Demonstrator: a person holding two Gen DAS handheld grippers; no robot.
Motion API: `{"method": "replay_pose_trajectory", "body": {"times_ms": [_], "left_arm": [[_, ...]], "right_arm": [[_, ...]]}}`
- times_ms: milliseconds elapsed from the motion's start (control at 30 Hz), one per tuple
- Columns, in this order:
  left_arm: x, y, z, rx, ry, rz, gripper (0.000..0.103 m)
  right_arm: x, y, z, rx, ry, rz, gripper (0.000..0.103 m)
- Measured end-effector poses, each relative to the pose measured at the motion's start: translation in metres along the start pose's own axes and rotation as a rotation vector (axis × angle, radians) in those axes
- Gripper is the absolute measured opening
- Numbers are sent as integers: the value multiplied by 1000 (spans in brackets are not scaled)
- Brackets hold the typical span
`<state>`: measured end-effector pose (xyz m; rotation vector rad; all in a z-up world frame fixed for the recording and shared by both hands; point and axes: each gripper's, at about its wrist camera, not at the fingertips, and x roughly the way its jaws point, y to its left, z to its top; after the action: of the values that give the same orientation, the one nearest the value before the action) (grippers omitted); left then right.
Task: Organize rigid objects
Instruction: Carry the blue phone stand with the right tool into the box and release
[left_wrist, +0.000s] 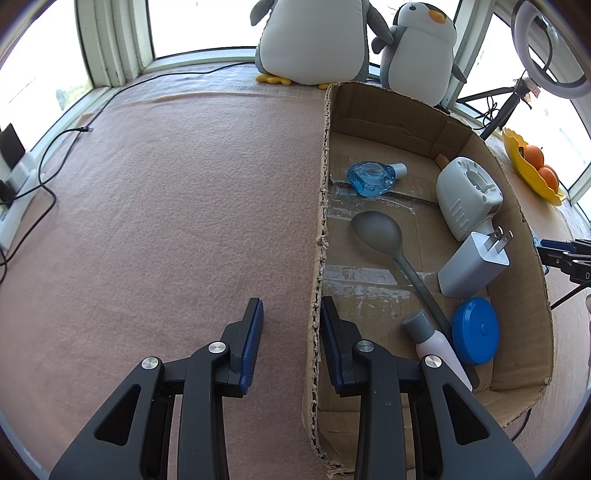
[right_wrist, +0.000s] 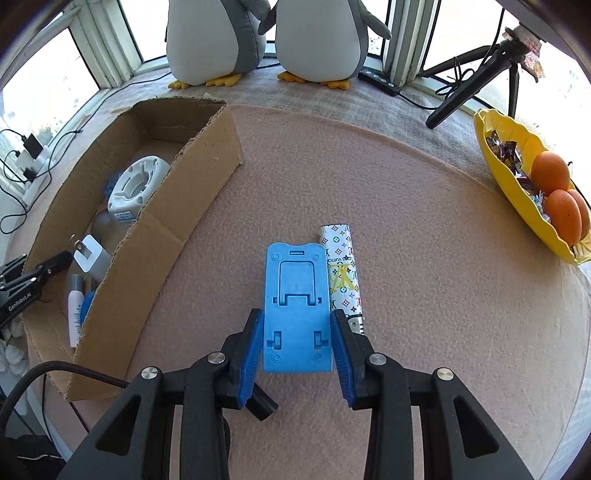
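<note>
My right gripper (right_wrist: 295, 332) is shut on a blue plastic stand (right_wrist: 295, 280), one pad pressing each long side just above the pink mat. Beside the stand on the right lies a patterned silver tube (right_wrist: 341, 266). The cardboard box (left_wrist: 517, 295) holds a blue bottle (left_wrist: 373, 179), a grey spoon (left_wrist: 376, 229), a white charger (left_wrist: 472, 266), a white round device (left_wrist: 467, 195), a blue lid (left_wrist: 474, 330) and a white bottle (left_wrist: 436, 343). My left gripper (left_wrist: 291, 317) straddles the box's left wall with its jaws apart, the left pad clear of the cardboard.
Two plush penguins (right_wrist: 310, 40) stand at the window. A yellow dish (right_wrist: 509, 184) with oranges and sweets sits at the right edge. A black tripod (right_wrist: 469, 85) and a power strip (right_wrist: 380, 83) lie behind the mat. Cables (left_wrist: 55, 177) run along the left sill.
</note>
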<state>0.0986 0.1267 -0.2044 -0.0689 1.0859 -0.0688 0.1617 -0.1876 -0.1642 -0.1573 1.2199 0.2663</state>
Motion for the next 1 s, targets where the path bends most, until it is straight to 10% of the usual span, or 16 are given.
{"method": "replay_pose_trajectory", "body": {"times_ms": [1000], "left_arm": [[-1, -1, 1, -7, -2, -9, 30]], "right_arm": [[-52, 130, 41, -164, -137, 230, 33]]}}
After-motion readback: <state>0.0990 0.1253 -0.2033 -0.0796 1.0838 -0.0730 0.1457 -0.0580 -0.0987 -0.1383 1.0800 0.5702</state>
